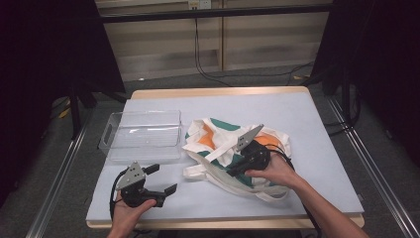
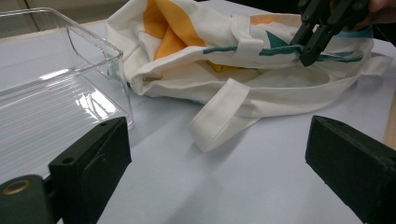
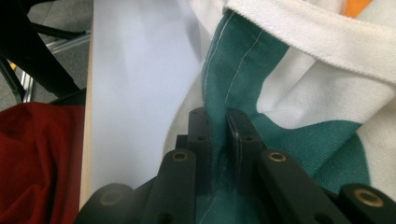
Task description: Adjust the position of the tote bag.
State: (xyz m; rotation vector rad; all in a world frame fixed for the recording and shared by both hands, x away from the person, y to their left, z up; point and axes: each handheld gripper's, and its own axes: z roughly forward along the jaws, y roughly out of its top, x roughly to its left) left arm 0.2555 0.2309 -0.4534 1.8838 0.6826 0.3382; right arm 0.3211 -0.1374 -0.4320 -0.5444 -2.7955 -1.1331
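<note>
Two grippers: we work one tote bag point(image 1: 237, 151).
R gripper point(image 3: 218, 135): pinching bag's green hem, so we can lift that edge.
L gripper point(image 1: 159, 179): jaws spread, empty, waiting; bag ahead, clear bin point(image 1: 141, 135) just beside.

One cloth bag point(image 1: 233, 148) lies on the table, white with green and orange patches. It has two white straps: one point(image 2: 219, 114) lies flat on the table in front of it in the left gripper view, the other point(image 2: 245, 37) runs across the top of the bag. One clear plastic box point(image 1: 141, 134) stands beside the bag. There is one table point(image 1: 297, 114), covered by one pale sheet. Two grippers are in play, the left gripper point(image 1: 158, 179) and the right gripper point(image 1: 233, 167), each carried by one hand, so two hands are counted.
</note>
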